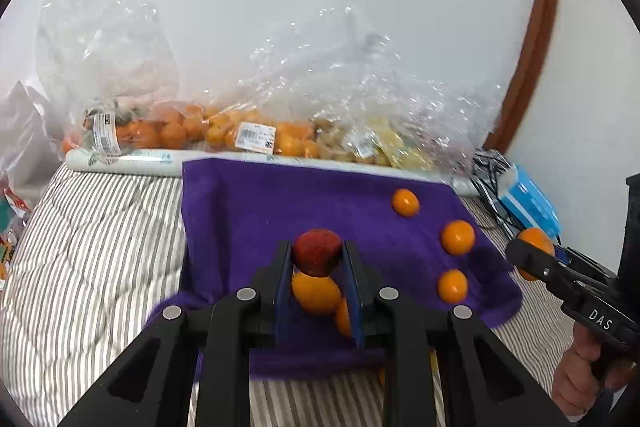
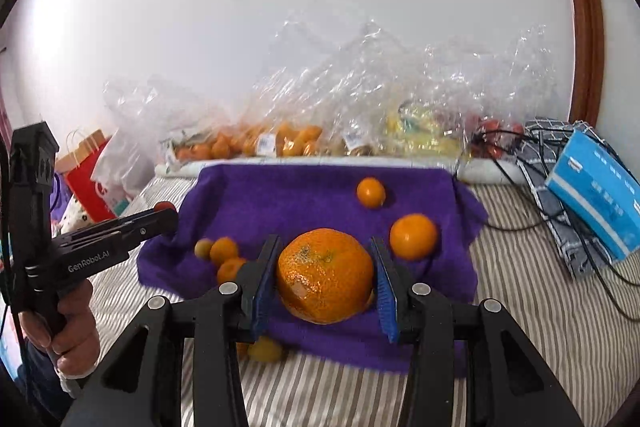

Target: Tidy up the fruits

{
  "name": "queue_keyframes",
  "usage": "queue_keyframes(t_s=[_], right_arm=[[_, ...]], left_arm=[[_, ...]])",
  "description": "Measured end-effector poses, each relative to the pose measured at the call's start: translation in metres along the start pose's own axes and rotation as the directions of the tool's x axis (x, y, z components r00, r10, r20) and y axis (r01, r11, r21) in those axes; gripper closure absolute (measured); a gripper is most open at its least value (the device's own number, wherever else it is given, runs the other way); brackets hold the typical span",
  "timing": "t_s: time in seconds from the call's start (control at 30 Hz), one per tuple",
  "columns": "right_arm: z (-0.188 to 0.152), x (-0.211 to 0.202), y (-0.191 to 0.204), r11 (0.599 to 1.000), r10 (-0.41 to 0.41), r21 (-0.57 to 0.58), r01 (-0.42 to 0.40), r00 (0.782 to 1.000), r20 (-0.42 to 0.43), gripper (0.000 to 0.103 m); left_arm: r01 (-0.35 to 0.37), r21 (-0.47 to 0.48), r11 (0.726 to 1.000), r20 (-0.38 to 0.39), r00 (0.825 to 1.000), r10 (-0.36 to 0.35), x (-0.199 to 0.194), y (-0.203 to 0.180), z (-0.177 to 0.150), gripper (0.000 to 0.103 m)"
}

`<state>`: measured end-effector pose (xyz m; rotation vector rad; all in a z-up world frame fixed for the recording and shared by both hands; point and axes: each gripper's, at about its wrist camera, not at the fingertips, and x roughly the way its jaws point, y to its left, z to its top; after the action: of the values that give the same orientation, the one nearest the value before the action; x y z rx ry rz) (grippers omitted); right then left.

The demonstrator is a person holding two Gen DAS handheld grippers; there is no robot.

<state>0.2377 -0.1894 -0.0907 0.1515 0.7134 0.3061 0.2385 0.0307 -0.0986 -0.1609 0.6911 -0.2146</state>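
My left gripper (image 1: 317,251) is shut on a small dark red fruit (image 1: 318,259), held above the purple cloth (image 1: 248,203). Small oranges (image 1: 316,293) lie on the cloth just beneath it, and three more (image 1: 458,237) sit at the cloth's right side. My right gripper (image 2: 325,243) is shut on a large mandarin (image 2: 326,279), its blue pads (image 2: 386,287) pressing both sides. In the left wrist view the right gripper (image 1: 520,251) appears at the right edge with the mandarin (image 1: 536,241). The left gripper (image 2: 166,217) shows at the left of the right wrist view, red fruit (image 2: 164,206) at its tip.
Clear plastic bags of oranges (image 1: 180,131) and yellow fruit (image 1: 384,143) line the wall behind the cloth. A blue tissue box (image 2: 596,187), dark cables (image 2: 516,223) and a checked cloth lie at the right. A red paper bag (image 2: 86,179) stands left. Striped bedding (image 1: 100,247) surrounds the cloth.
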Motion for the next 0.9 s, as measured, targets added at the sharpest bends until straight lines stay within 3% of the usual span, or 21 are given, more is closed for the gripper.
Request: queue_keyframes(t_s=[0.17,0.3,0.9], right_arm=[[0.004,0.016,-0.01,1.0,-0.005,0.022,0.005,1.0,0.005,0.06],[-0.004,0.034,-0.025,0.998,0.026,0.059,-0.023,0.999,-0.045,0.06],[-0.009,0.047,-0.049,0.995,-0.013,0.095,0.02,0.997,-0.077,0.06]], left_arm=[[-0.021,-0.024,0.999,0.012,1.0,0.021,0.013,0.01,-0.002,0.08],[-0.043,-0.042,0.998,-0.012,0.999,0.042,0.022,0.019,-0.01,0.08],[-0.023,-0.066,0.998,-0.046,0.999,0.02,0.036,0.025,-0.017,0.08]])
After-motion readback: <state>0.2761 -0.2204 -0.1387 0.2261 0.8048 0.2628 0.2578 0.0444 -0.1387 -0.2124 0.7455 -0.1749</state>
